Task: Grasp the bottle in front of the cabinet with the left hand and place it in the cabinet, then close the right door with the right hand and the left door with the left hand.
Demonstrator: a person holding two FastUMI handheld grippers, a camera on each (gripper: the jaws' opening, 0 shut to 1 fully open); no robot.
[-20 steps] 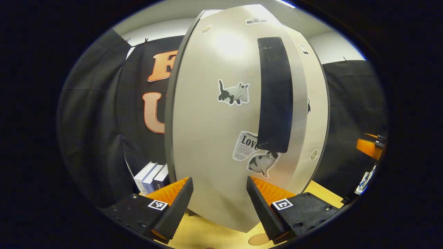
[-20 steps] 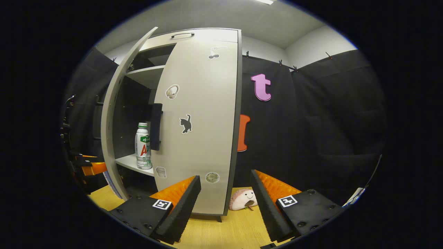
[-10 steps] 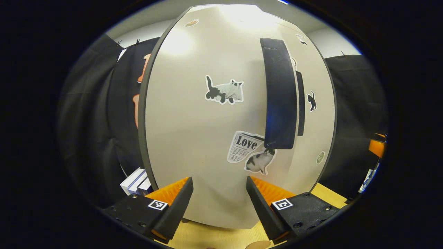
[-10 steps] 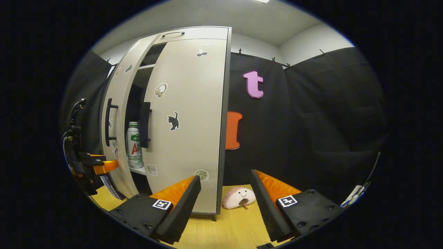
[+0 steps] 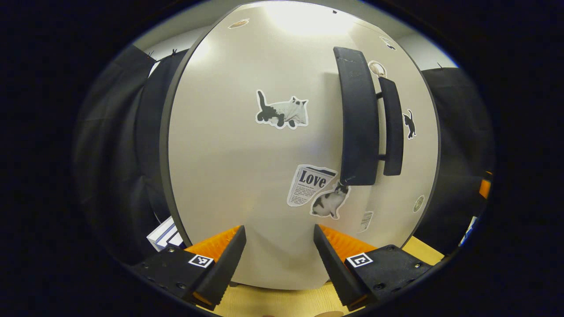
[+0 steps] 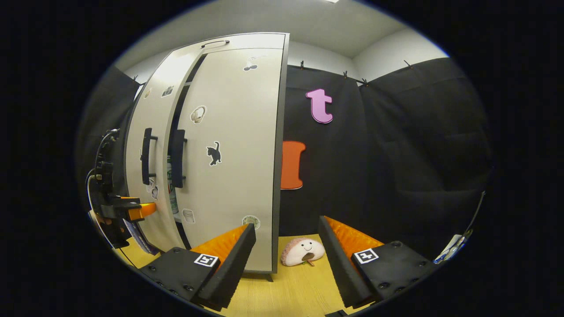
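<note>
A: Status? Left door [image 5: 264, 167] has swung nearly shut since a second ago; bottle [image 6: 170, 189] inside cabinet [image 6: 246, 42], a sliver at frame left.

B: We see left gripper [image 5: 278, 251] and right gripper [image 6: 286, 253] both spread, empty. Final push remains.

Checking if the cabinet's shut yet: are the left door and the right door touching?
Apart. The right gripper view shows a dark gap between the left door and the right door, with the bottle showing through it.
</note>
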